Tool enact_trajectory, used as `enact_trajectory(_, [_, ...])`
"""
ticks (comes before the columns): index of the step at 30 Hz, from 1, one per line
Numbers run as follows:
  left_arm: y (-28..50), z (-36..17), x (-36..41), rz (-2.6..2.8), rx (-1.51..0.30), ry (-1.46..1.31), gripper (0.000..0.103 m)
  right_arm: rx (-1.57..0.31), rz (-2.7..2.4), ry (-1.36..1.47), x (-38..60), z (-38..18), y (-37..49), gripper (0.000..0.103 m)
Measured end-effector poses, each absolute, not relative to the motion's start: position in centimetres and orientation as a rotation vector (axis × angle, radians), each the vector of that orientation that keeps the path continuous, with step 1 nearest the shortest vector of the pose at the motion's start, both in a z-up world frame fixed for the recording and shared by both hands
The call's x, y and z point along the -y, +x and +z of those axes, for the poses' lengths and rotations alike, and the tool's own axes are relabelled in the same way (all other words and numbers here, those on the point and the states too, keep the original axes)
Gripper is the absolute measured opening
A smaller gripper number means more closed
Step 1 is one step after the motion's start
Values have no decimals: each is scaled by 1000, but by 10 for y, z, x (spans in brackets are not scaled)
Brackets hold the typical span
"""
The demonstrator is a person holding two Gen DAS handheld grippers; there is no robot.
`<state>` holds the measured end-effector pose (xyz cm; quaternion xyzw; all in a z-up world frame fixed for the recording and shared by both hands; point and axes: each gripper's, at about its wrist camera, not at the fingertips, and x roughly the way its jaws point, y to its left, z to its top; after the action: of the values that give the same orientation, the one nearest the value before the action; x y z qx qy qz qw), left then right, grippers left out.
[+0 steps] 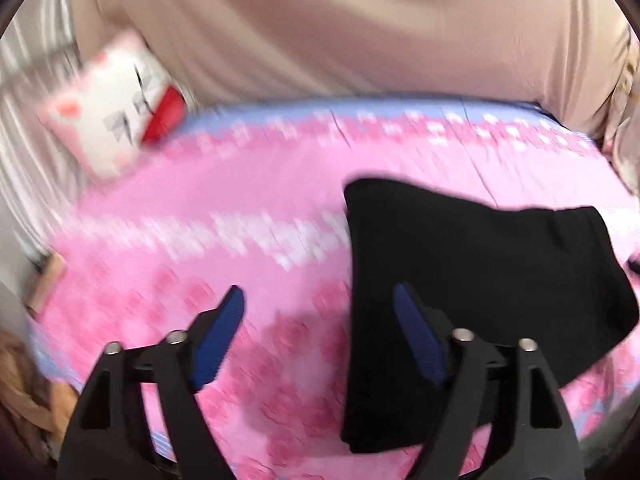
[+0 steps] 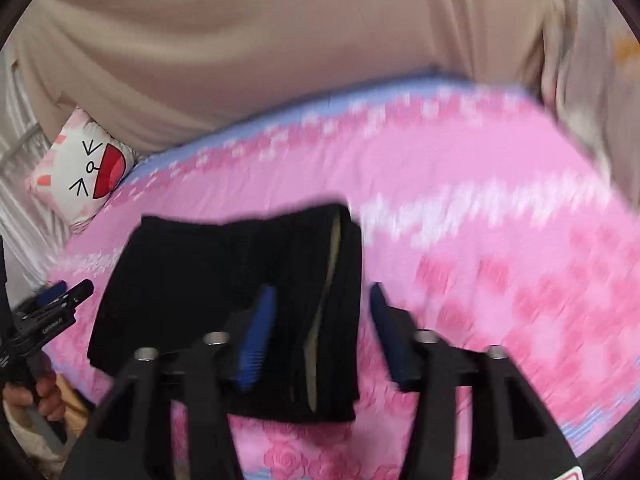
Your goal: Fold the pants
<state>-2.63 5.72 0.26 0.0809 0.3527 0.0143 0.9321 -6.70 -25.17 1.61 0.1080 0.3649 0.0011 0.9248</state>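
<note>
Both pairs of our fingers stand wide apart and hold nothing. Our left gripper (image 1: 318, 300) hangs above the bed (image 1: 248, 184), its blue pads (image 1: 222, 340) spread; one finger sits over bare pink sheet just beside the pants (image 1: 472, 280), the other over the near edge of the pants. Whether that finger touches the cloth, we cannot tell.

Our right gripper (image 2: 322, 298) straddles the opposite edge of the pants (image 2: 208, 276): its left pad (image 2: 256, 340) lies over the black cloth and its right pad (image 2: 384, 328) over the sheet just beside the pants. Between those fingers a stack of folded layers shows at the pants' edge, with a pale strip of lining running along it.

The pants lie in a compact, roughly rectangular black bundle, flat on the bed (image 2: 480, 200) towards its near edge. From the right wrist we see the left gripper (image 2: 66, 294) just beside the pants' far-left corner, with our left hand (image 2: 44, 392) gripping its handle.

Well beyond the pants, at the bed's far corner, a cat-face pillow (image 2: 80, 168) leans against a beige curtain (image 2: 240, 40). Both views are smeared with motion blur.
</note>
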Motion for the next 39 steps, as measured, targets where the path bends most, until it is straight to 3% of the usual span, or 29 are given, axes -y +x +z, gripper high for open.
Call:
enact_trajectory(2, [-26, 6, -47, 25, -699, 181, 86, -719, 71, 181, 230, 33, -56, 12])
enact_trajectory(7, [-10, -10, -31, 31, -721, 212, 87, -852, 71, 73, 204, -13, 16, 10])
enact_trajectory(11, [-1, -26, -39, 48, -788, 183, 87, -900, 29, 225, 243, -32, 29, 4])
enact_trajectory(13, [-2, -28, -43, 55, -787, 182, 87, -870, 39, 222, 235, -16, 21, 10])
enact_trajectory(16, [-1, -29, -46, 57, -789, 183, 89, -831, 159, 178, 195, 1, 18, 11])
enact_trajectory(19, [0, -28, -50, 54, -788, 174, 89, -905, 126, 54, 168, -26, 42, 10])
enact_trajectory(20, [-1, -28, -52, 56, -787, 173, 89, -941, 92, 50, 169, -40, 53, 6])
enact_trajectory(23, [-3, -26, -60, 67, -786, 167, 89, -900, 103, 75, 160, -23, 50, 12])
enact_trajectory(27, [-8, -21, -83, 87, -786, 124, 90, -879, 298, 62, 113, -4, 37, 12])
enact_trajectory(35, [-21, -20, -125, 160, -794, 85, 93, -955, 313, -111, 25, -54, 104, 12])
enact_trajectory(39, [-21, -24, -128, 154, -811, 75, 93, -949, 313, -83, 26, -45, 113, 11])
